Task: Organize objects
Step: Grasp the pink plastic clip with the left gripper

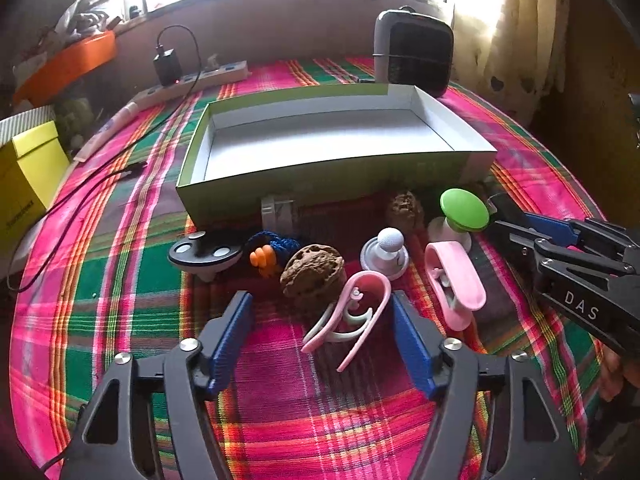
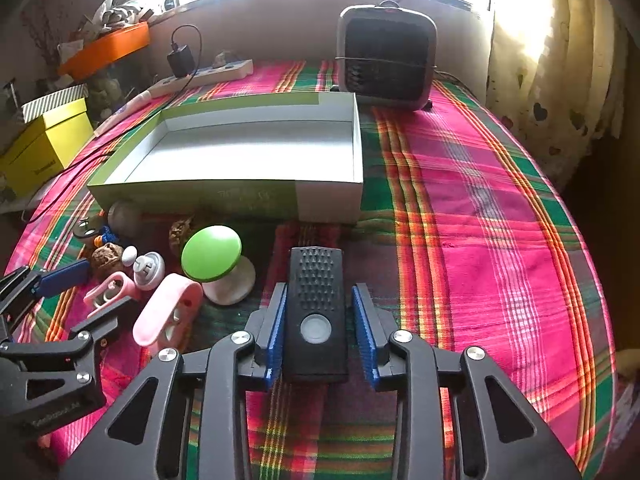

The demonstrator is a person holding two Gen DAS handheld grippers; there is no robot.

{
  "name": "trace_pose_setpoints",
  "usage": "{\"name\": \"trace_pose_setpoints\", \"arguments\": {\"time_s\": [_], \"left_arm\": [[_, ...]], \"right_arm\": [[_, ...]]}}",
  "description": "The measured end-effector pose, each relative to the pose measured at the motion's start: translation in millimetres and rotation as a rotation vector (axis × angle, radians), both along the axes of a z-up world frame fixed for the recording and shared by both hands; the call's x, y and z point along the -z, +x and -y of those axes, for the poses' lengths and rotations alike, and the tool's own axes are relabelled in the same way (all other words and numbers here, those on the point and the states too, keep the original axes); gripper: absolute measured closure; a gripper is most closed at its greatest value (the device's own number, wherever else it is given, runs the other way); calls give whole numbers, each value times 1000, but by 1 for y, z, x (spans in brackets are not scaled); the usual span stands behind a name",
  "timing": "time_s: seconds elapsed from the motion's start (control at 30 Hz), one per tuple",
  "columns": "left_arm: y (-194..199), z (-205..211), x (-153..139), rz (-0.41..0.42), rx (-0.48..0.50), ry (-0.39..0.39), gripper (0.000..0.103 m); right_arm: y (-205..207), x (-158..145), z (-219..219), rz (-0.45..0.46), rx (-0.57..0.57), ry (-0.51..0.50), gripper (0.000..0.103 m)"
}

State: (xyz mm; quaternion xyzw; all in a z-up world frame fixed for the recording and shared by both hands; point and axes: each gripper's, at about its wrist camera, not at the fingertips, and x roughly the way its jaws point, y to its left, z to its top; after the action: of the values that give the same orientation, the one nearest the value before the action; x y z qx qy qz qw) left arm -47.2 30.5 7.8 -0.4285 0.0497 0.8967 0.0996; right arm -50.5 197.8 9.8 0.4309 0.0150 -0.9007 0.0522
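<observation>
An empty green-and-white box (image 1: 332, 178) (image 2: 224, 196) stands on the plaid cloth. In front of it lie small items: a walnut (image 1: 313, 276), a pink clip (image 1: 352, 316), a second pink clip (image 1: 454, 284) (image 2: 166, 312), a green-topped knob (image 1: 464, 210) (image 2: 211, 254), a white knob (image 1: 386, 254), a dark disc (image 1: 204, 254) and a blue-orange cord piece (image 1: 272, 254). My left gripper (image 1: 322, 320) is open around the first pink clip. My right gripper (image 2: 320, 312) has a black rectangular device (image 2: 316, 312) between its fingers; the left pad touches it, a small gap shows on the right.
A black fan heater (image 2: 386, 58) stands behind the box. A power strip with charger and cable (image 1: 200, 76) lies at the back left. A yellow box (image 2: 44, 148) and an orange tray (image 2: 106, 48) sit off the left edge. Open cloth lies to the right (image 2: 480, 220).
</observation>
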Motion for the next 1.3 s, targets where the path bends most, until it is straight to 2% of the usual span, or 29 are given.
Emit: {"name": "trace_pose_setpoints", "arguments": {"time_s": [0.23,0.57,0.63,0.7,1.3], "left_arm": [[3,-4,-2,-2,0,5,53],[6,-6,-3,-4,1,8,68],[6,-6,-3,-5,0,8,76],[6,-6,-3,-5,0,7,80],[16,3,-19,-31,-3,53,81]], "right_arm": [[2,0,1,-3,-13,0,75],[6,0,0,-4,-22,-7,75],[7,0,0,-4,-20,-10,75],[8,-1,-1,-4,-21,-10,75],[17,-14,5,-28,-52,-36,75]]}}
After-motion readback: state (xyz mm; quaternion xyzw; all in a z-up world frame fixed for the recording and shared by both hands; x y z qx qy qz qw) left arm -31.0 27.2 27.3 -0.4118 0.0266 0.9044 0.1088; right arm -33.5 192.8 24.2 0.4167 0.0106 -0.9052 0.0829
